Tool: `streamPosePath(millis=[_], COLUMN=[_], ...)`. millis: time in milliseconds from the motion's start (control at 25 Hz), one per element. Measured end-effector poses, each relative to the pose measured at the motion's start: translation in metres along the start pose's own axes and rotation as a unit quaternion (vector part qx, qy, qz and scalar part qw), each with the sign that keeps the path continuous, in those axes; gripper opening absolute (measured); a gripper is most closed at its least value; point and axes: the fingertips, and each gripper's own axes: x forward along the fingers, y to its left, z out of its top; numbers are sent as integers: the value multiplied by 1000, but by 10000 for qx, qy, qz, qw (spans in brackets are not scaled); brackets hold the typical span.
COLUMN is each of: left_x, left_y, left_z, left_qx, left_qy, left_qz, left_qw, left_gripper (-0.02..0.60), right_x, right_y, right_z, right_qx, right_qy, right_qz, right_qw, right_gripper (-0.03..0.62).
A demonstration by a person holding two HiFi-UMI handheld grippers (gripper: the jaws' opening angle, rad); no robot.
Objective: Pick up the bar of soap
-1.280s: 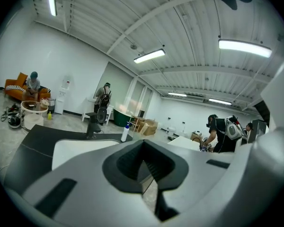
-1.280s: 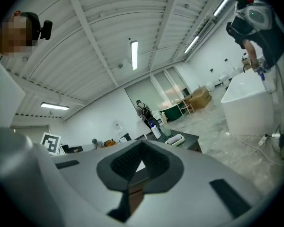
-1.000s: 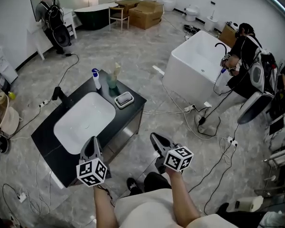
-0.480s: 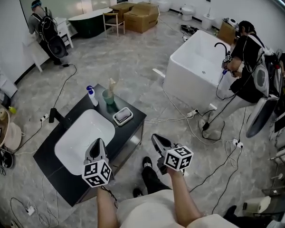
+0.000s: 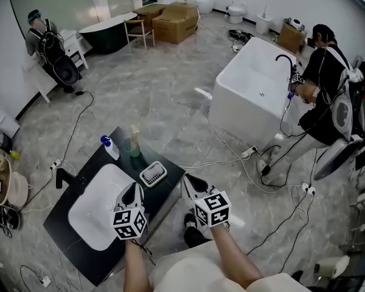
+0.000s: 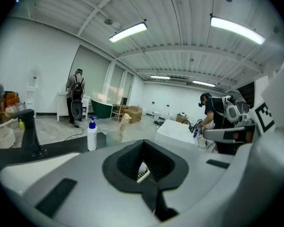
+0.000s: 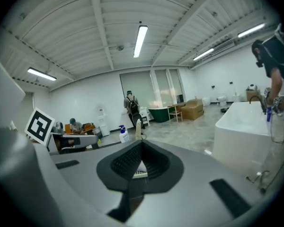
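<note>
The bar of soap [image 5: 152,173] is white and lies in a slotted dish [image 5: 159,179] on the black counter [image 5: 109,248], to the right of the white basin [image 5: 94,205]. My left gripper [image 5: 134,190] hovers over the basin's right rim, just short of the dish, jaws shut and empty. My right gripper [image 5: 188,180] hangs past the counter's right edge, beside the dish, also shut and empty. A corner of the dish [image 6: 142,174] peeks through the notch of the left gripper [image 6: 149,195]. The same dish [image 7: 139,173] shows through the notch of the right gripper [image 7: 131,193].
A pump bottle [image 5: 109,147], a green cup [image 5: 132,146] and a black tap [image 5: 66,178] stand on the counter. A white bathtub [image 5: 255,90] with a person [image 5: 325,78] beside it is at the right. Cables [image 5: 231,157] cross the floor. Another person [image 5: 45,44] stands far left.
The counter has come closer and lower in the head view. Both grippers moved forward toward the soap dish, and both stayed shut.
</note>
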Motion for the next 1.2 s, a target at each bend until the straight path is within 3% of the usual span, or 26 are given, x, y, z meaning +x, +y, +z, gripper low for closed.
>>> streamPosePath(millis=[320,640,760,920,1200], left_x=[43,66,72,84,104], left_y=[3,10,15,16,14], left_z=[-44,-59,-60,-63,-85], left_qx=[611,1123,1428,1532,1912], left_qy=[685,1138,1286,1401,1911], left_qz=[-170,-351,-478,-589,-1117], left_qw=[9956,9865,9802,9764,9563], left_gripper=[5,6,6,6,6], right_x=[56,84,90,93,89], right_y=[-11,-15,-4,0,1], right_z=[-24,-38,-46,-51,-61], right_qx=[103,125,68,-19,87], right_qy=[419,669,934,1099,1228], right_qz=[334,721,1085,1230,1097], right_qw=[9985,9951,9897,9863,9863], right_gripper=[5,5,6,5,6])
